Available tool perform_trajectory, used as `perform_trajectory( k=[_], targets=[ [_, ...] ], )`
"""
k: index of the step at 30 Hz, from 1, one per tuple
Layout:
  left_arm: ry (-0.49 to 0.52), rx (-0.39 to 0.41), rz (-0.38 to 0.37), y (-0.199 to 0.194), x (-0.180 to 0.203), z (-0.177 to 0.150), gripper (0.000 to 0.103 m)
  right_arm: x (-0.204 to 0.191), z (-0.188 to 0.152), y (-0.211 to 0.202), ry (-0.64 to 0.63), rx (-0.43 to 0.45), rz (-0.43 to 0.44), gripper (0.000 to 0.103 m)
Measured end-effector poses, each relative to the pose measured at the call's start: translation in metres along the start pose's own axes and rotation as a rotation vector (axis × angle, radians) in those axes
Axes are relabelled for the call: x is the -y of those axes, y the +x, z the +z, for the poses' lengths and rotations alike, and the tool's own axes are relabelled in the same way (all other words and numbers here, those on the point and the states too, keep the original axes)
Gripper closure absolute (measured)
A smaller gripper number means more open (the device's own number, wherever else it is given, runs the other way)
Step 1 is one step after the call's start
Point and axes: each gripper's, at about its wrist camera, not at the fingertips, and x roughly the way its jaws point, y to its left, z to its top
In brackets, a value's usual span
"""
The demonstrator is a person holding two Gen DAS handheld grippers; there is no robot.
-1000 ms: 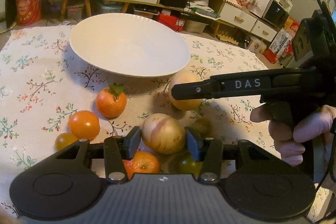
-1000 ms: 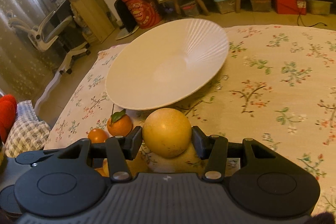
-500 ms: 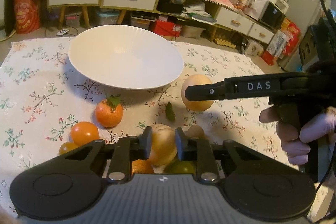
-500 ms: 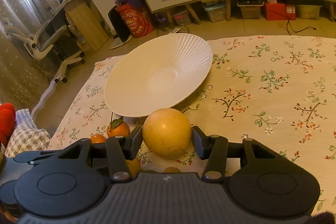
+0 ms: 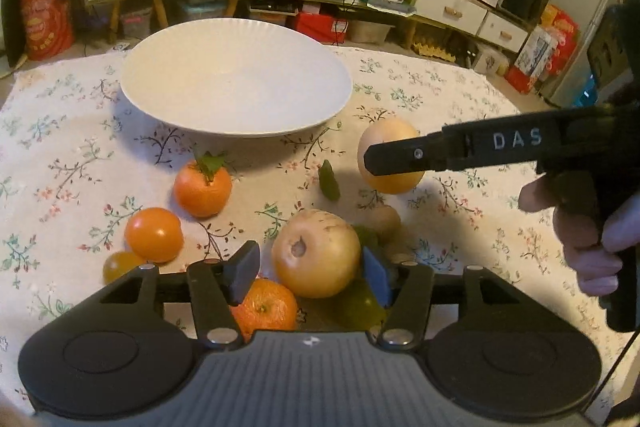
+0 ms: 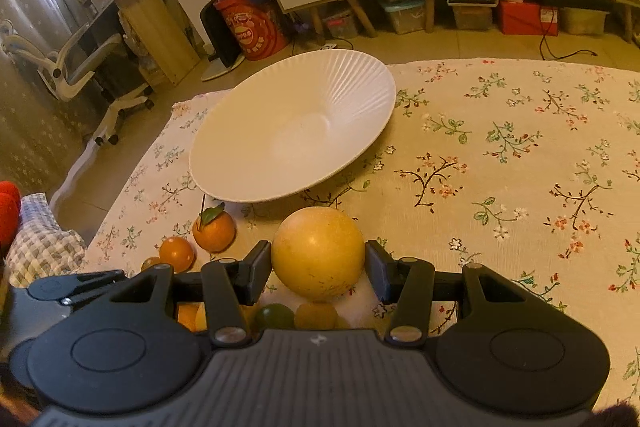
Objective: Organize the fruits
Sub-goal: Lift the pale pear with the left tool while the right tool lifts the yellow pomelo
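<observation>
Hovering at six o'clock of the empty white bowl (image 5: 236,79), two hand-held tools work a floral tabletop (image 6: 500,155). The right tool (image 6: 318,269) clamps a round yellow fruit (image 6: 318,253), likely bound for the bowl. The left tool (image 5: 306,273), jaws just widened, brackets a pale apple (image 5: 316,253) with a gap on its left side; oranges (image 5: 202,183) wait at nine o'clock.

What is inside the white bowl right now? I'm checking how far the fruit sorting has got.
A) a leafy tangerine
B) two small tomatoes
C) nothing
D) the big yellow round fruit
C: the white bowl shows only its bare ribbed inside in both views, and every fruit, such as the leafy tangerine, is outside it.
</observation>
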Motion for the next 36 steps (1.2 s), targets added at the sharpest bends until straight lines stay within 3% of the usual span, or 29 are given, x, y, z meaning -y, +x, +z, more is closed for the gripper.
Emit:
perform_trajectory(
  k=[13,26,36],
  targets=[
    [-0.072,-0.025,-0.023,0.007,-0.003,0.005,0.067,0.001,-0.001,-0.001,-0.006,-0.002,-0.001,0.056],
    [-0.105,0.032,-0.037,-0.015,-0.006,0.021,0.068,-0.003,0.009,-0.007,-0.002,0.043,0.003,0.056],
    [-0.065,0.112,0.047,-0.019,-0.013,0.054,0.068,-0.011,0.037,0.001,0.010,0.115,0.031,0.056]
  ],
)
